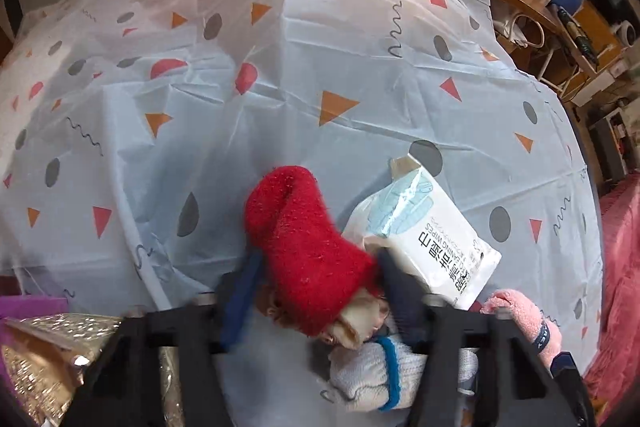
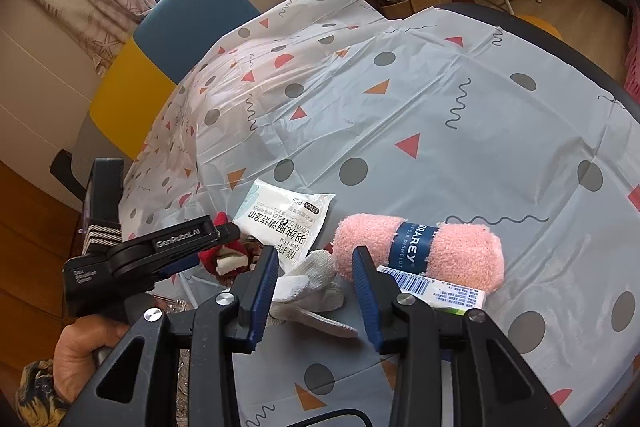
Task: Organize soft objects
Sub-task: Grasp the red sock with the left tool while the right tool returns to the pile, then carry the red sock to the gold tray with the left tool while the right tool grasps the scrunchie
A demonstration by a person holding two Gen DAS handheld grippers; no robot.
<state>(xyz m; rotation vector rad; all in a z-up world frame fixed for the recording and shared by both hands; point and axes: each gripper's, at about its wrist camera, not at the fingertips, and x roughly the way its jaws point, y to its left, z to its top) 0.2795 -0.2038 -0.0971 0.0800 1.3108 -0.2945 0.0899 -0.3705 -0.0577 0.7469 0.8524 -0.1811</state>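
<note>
Patterned plastic tablecloth covers the table. Left gripper pinches a red fuzzy sock beside a wipes pack. Right gripper hangs spread over a white knit glove (touching nothing), the pink rolled towel just beside.

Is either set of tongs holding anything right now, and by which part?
Left tongs pinch the fuzzy red sock near its cream-lined cuff. Right tongs hold nothing.
</note>
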